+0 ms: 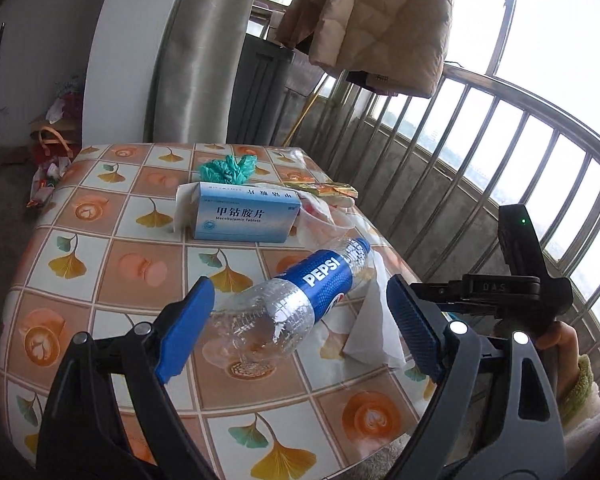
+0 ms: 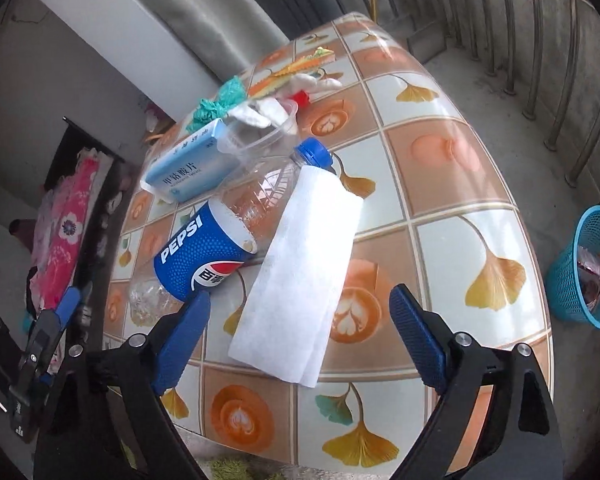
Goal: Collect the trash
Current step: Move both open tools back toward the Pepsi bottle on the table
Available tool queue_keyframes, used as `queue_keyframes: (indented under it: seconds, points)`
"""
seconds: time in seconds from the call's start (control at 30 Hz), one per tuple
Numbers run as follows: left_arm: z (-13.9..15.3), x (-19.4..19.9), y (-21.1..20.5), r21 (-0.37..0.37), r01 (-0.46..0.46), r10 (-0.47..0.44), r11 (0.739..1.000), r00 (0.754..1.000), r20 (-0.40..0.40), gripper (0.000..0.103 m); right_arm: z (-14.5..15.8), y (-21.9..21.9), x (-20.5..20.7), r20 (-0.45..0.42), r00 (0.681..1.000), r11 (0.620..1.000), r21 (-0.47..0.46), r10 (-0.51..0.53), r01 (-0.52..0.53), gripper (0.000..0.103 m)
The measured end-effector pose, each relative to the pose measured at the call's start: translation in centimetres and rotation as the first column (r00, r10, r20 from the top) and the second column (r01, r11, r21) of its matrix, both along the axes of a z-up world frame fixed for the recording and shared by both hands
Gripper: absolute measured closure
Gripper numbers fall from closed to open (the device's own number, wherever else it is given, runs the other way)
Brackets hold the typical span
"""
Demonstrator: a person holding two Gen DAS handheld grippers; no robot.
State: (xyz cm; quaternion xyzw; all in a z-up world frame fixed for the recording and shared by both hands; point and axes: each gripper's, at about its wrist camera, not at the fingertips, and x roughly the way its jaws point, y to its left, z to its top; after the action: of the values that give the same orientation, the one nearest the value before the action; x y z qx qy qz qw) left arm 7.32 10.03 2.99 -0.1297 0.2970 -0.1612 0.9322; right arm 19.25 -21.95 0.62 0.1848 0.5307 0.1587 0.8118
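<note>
An empty Pepsi bottle (image 1: 320, 280) (image 2: 204, 256) lies on its side on the tiled tablecloth (image 1: 100, 240) (image 2: 460, 160). My left gripper (image 1: 300, 328) is open, and the bottle's base lies between its blue pads untouched. A folded white tissue (image 1: 376, 328) (image 2: 304, 264) leans against the bottle. My right gripper (image 2: 300, 340) hangs open over the tissue's near end. Behind these lie a blue medicine box (image 1: 244, 216) (image 2: 188, 168), a clear plastic cup (image 1: 320, 224) (image 2: 260, 140), a crumpled green bag (image 1: 228, 168) (image 2: 216, 104) and a yellow wrapper (image 1: 324, 190) (image 2: 292, 68).
A blue mesh basket (image 2: 588, 268) stands on the floor to the right of the table. A metal railing (image 1: 500, 140) runs close behind the table, with a beige coat (image 1: 380, 20) hanging above. Bags (image 1: 52, 152) lie on the floor at the left.
</note>
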Motion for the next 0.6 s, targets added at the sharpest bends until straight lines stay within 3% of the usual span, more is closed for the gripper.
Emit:
queue_keyframes:
  seconds: [0.1, 0.23, 0.4, 0.6]
  points:
    - [-1.1, 0.7, 1.2, -0.017, -0.011, 0.011, 1.000, 1.000, -0.019, 0.020, 1.1, -0.1, 0.1, 0.011, 1.000, 0.998, 0.067, -0.001, 0.000, 0.020]
    - [-2.7, 2.3, 2.9, -0.096, -0.030, 0.023, 0.995, 0.997, -0.068, 0.020, 2.3, 1.9, 1.4, 0.008, 0.998, 0.985, 0.164, 0.056, -0.057, 0.020]
    - [-4.4, 4.7, 3.7, -0.209, -0.023, -0.002, 0.978, 0.993, -0.119, 0.024, 0.6, 5.0, 3.9, -0.102, 0.992, 0.972, 0.227, 0.077, -0.052, 0.025]
    - [-4.8, 6.2, 3.7, -0.266, 0.021, -0.061, 0.964, 0.988, -0.140, 0.032, -1.8, 6.0, 5.1, -0.208, 0.978, 0.973, 0.232, 0.028, 0.021, 0.030]
